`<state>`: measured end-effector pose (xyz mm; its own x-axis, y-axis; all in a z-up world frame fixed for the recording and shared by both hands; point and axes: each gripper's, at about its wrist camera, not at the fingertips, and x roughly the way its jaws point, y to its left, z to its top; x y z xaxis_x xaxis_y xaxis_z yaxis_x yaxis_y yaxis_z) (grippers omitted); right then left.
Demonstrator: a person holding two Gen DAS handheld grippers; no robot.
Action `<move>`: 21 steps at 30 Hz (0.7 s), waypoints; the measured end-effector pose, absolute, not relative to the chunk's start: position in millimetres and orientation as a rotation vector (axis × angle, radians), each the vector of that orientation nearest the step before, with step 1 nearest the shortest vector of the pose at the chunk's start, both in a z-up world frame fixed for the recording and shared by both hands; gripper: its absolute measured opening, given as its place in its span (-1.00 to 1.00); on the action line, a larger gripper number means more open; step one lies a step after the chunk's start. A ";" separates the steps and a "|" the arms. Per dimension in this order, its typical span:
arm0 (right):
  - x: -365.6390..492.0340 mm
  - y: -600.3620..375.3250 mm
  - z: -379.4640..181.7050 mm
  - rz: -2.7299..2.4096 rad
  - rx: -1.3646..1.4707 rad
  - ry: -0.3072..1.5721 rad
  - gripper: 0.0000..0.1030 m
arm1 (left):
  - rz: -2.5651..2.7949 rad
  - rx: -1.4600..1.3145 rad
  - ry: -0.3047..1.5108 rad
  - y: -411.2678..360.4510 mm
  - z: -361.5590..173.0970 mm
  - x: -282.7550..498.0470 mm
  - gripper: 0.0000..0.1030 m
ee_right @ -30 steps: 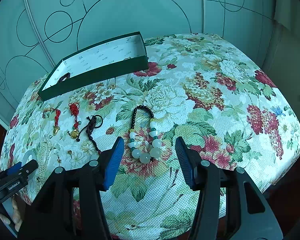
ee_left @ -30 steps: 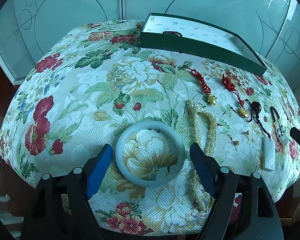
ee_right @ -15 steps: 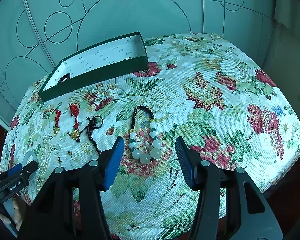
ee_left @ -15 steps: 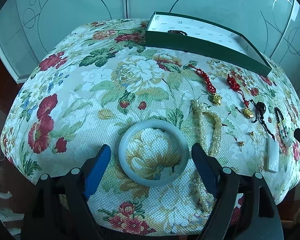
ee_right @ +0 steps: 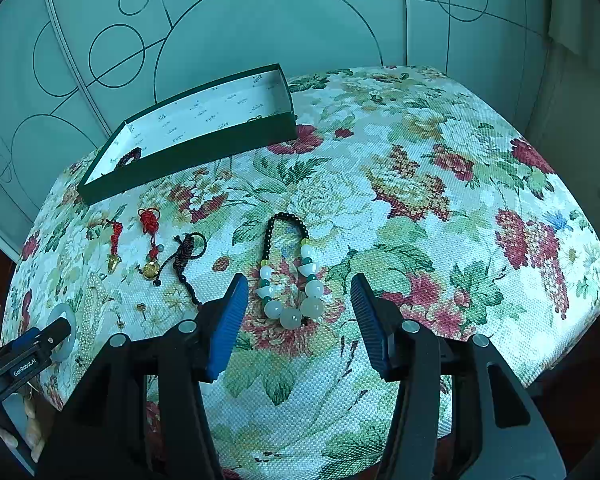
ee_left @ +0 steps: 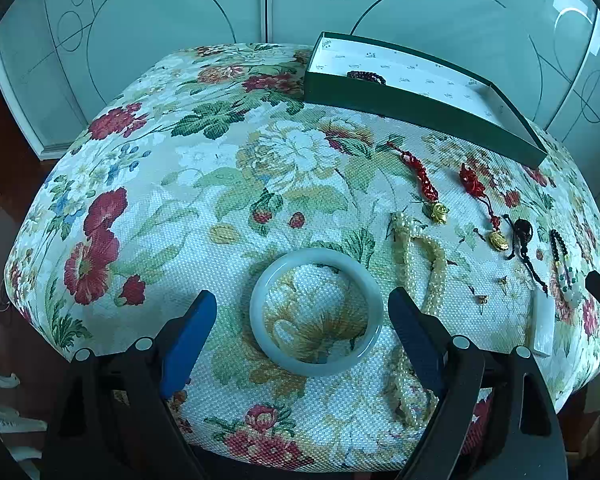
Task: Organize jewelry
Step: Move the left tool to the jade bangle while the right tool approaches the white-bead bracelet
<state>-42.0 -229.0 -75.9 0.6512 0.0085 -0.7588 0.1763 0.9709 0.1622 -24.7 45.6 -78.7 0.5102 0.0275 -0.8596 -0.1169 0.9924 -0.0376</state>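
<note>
Straddling a pale jade bangle (ee_left: 315, 312) in the lower centre of the left wrist view, the left gripper (ee_left: 302, 312) has its blue-padded fingers spread wide, one on each side of the ring and neither touching it. The bangle lies flat on the floral tabletop (ee_left: 188, 184). Just right of it a pearl strand (ee_left: 420, 280) trails down the frame, passing under the right-hand finger. Further right lie a red knotted charm with a gold piece (ee_left: 424, 184), a second red charm (ee_left: 480, 204), a dark corded pendant (ee_left: 522, 236) and a white bar (ee_left: 542, 328) near the right edge. A green box (ee_left: 400, 102) with a white lining sits in the upper right, with a dark beaded bracelet (ee_left: 366, 77) inside it.

In the right wrist view, the right gripper (ee_right: 298, 312) is likewise open, its fingers apart around the lower end of a beaded necklace (ee_right: 290, 276) in the centre of the frame, made of black beads at the top and large pale and green beads below. The pads do not touch the beads. Left of it are the dark corded pendant (ee_right: 184, 252) and the two red charms (ee_right: 150, 236), with the green box (ee_right: 188, 148) in the upper left. The left gripper's tip (ee_right: 32, 352) shows at the lower left edge over the bangle (ee_right: 66, 332).
</note>
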 end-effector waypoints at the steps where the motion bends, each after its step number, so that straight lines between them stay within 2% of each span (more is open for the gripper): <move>1: -41.8 -228.7 -75.9 -0.096 0.232 0.858 0.03 | 0.084 -0.097 1.044 45.7 -80.9 -24.0 0.68; 10: -40.9 -226.0 -75.9 -0.095 0.237 0.860 0.03 | 0.048 -0.116 1.035 46.5 -81.6 -22.5 0.66; 12: -40.9 -226.6 -75.9 -0.095 0.236 0.859 0.03 | 0.043 -0.100 1.021 44.7 -80.4 -23.4 0.35; 21: -41.0 -226.3 -76.2 -0.095 0.237 0.857 0.03 | 0.013 -0.071 1.018 36.7 -80.5 -22.9 0.34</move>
<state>-41.0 -226.3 -76.2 0.6523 0.0121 -0.7579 0.1780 0.9695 0.1687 -22.9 36.7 -80.5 0.5253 -0.0221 -0.8506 -0.0445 0.9976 -0.0534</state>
